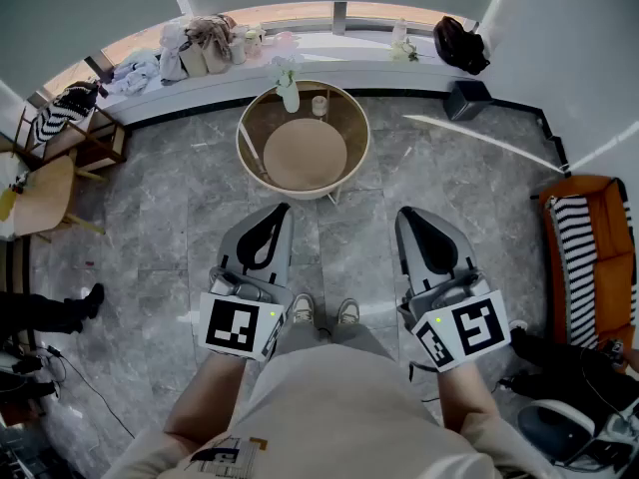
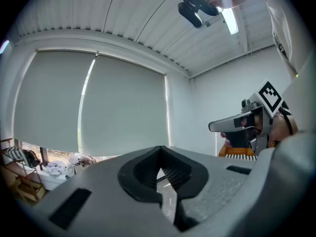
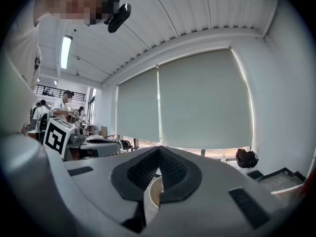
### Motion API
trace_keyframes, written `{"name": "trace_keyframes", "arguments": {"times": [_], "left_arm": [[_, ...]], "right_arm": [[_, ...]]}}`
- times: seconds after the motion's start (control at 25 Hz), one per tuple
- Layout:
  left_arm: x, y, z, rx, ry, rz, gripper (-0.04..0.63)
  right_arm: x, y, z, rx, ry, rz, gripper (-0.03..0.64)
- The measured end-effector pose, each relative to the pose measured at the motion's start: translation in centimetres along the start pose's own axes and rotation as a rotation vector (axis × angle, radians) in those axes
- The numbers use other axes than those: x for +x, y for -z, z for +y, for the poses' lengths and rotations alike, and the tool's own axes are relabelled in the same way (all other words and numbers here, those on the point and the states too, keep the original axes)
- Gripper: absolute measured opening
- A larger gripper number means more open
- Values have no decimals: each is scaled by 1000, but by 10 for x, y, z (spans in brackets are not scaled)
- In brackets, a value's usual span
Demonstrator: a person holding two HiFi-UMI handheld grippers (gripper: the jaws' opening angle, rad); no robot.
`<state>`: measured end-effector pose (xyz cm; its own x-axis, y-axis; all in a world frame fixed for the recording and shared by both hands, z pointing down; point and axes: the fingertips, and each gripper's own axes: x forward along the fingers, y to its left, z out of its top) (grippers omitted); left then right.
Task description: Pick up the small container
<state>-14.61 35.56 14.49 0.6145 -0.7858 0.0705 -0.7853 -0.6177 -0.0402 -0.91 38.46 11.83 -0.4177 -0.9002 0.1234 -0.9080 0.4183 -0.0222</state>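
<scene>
The small container is a pale little cylinder standing at the far side of a round wooden side table, beside a white vase with flowers. Both grippers are held level over the floor, short of the table and apart from it. My left gripper is shut with nothing in it, its jaws meeting at the tip. My right gripper is likewise shut and empty. Under its tip a strip of the table's rim shows. The container is hidden in both gripper views.
A window ledge behind the table carries clothes and a black bag. A wooden chair stands at the left, an orange seat with a striped cloth at the right. My shoes are on the grey stone floor.
</scene>
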Motion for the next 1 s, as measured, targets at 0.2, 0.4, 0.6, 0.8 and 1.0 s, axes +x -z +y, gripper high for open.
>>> {"name": "trace_keyframes", "arguments": {"times": [0.2,0.4,0.6,0.8,1.0], "left_arm": [[5,0,-5,-11,-3,-4,6],[8,0,-8,-28,-8,-13,6],[13,1,-16,-26,-10,-6,6],[19,-1,-25,-28,-23,-6,6],[30,-1,-40,-26,-50,-4,6]], "right_arm": [[-1,4,-7,9,-6,4,5],[-1,3,-12,29,-13,-18,5],[-5,3,-20,46,-18,-32,5],[-9,5,-30,53,-35,-31,5],[-14,8,-49,61,-68,-41,5]]}}
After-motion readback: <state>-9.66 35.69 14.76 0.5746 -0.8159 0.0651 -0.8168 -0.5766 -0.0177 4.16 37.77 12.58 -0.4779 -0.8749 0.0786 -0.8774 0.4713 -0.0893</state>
